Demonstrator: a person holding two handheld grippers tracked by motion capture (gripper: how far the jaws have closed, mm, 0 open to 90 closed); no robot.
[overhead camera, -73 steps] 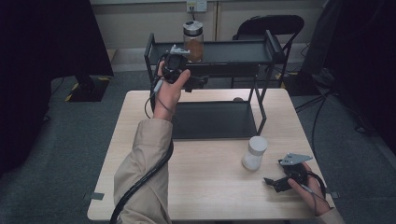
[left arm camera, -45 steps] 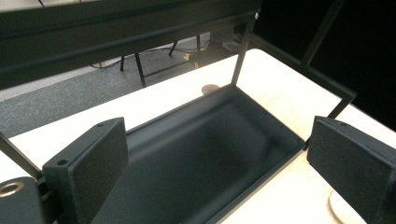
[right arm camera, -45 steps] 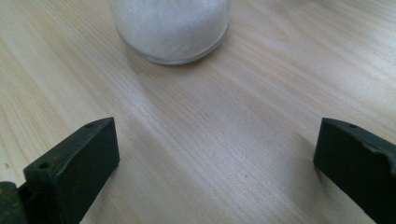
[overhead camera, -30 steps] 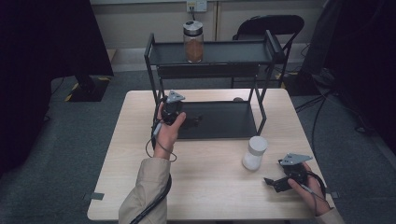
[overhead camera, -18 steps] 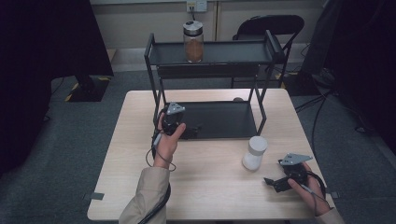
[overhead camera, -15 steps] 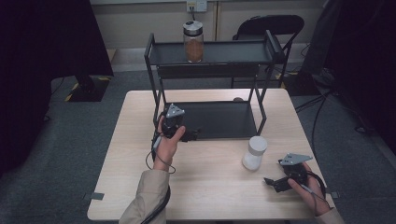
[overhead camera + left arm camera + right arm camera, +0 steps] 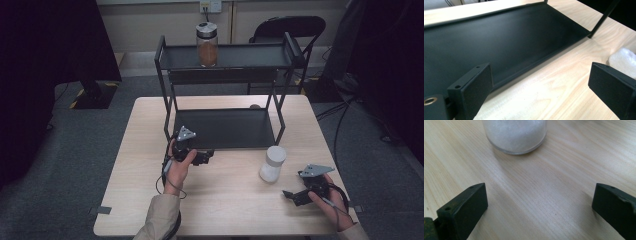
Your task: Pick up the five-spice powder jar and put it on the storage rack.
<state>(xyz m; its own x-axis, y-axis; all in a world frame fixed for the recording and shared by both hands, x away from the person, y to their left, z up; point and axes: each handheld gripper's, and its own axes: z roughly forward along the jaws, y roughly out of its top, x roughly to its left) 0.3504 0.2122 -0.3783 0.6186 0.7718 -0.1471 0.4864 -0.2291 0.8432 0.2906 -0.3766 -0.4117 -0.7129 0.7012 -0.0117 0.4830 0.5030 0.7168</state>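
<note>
The right gripper [image 7: 295,194] rests low on the pale wooden table [image 7: 230,210], jaws spread and empty, aimed at the one clear jar of white powder [image 7: 272,163] just ahead. The left gripper [image 7: 202,157], likewise spread and empty, faces the one black two-tier metal rack [image 7: 225,127]; one brown-filled glass jar [image 7: 207,44] stands on the top tier.

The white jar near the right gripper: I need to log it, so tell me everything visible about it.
The white jar is a small clear cylinder, glass or plastic by its look, filled with white grains, with a pale lid on top. It stands upright on the wooden table, just in front of the black rack's lower shelf. Nothing grips it; the right gripper faces it, open, a little way off.
</note>
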